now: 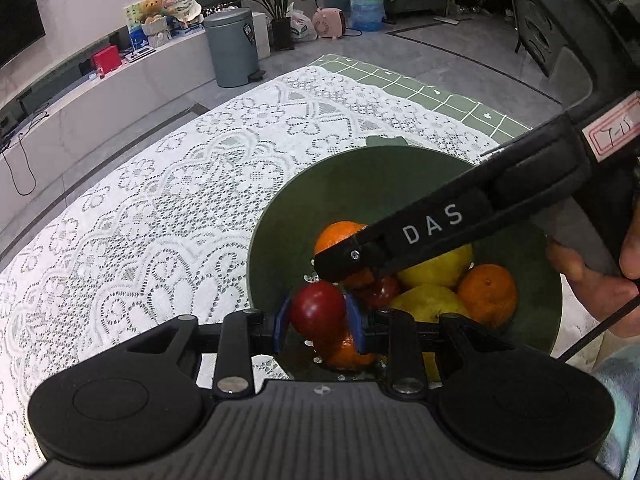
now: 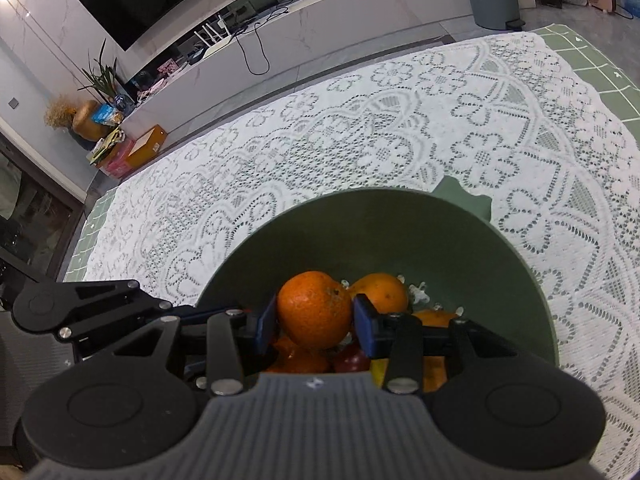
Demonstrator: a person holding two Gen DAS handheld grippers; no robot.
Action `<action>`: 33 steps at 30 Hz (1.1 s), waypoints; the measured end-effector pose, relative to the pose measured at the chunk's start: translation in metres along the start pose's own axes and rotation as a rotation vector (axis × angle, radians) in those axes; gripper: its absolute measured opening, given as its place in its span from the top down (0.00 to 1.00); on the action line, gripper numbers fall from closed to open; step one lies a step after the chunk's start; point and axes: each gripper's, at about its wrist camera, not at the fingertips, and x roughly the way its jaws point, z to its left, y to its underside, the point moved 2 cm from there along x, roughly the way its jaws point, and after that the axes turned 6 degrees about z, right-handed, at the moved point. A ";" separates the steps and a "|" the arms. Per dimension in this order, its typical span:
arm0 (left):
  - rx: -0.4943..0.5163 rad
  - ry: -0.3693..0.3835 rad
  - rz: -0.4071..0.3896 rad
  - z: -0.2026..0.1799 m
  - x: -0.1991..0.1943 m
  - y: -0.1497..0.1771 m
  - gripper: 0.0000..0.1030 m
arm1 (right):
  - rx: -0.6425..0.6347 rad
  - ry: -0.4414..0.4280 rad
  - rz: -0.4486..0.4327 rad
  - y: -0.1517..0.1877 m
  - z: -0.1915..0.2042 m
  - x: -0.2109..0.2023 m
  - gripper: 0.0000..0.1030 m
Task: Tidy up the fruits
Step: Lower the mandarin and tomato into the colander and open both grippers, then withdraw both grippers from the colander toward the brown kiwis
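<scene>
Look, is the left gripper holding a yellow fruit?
No, the left gripper has a red fruit squeezed between its blue pads, over the green bowl.

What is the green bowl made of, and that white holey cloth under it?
The green bowl looks like matte plastic, maybe glazed ceramic: smooth, even colour, no shine, so I can't be sure. The white cloth looks like lace, likely woven thread or a vinyl copy: flower patterns full of little holes, with the green underlay showing through.
</scene>
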 end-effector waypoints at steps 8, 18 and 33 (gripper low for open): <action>-0.016 0.005 -0.008 0.002 -0.003 0.004 0.67 | 0.041 -0.016 0.004 0.003 -0.002 -0.002 0.58; -0.048 0.019 -0.030 0.001 -0.018 0.012 0.62 | 0.054 -0.005 -0.025 0.009 -0.001 -0.017 0.53; -0.187 -0.079 -0.103 0.011 -0.085 0.048 0.57 | 0.020 0.065 -0.170 0.055 0.052 -0.066 0.37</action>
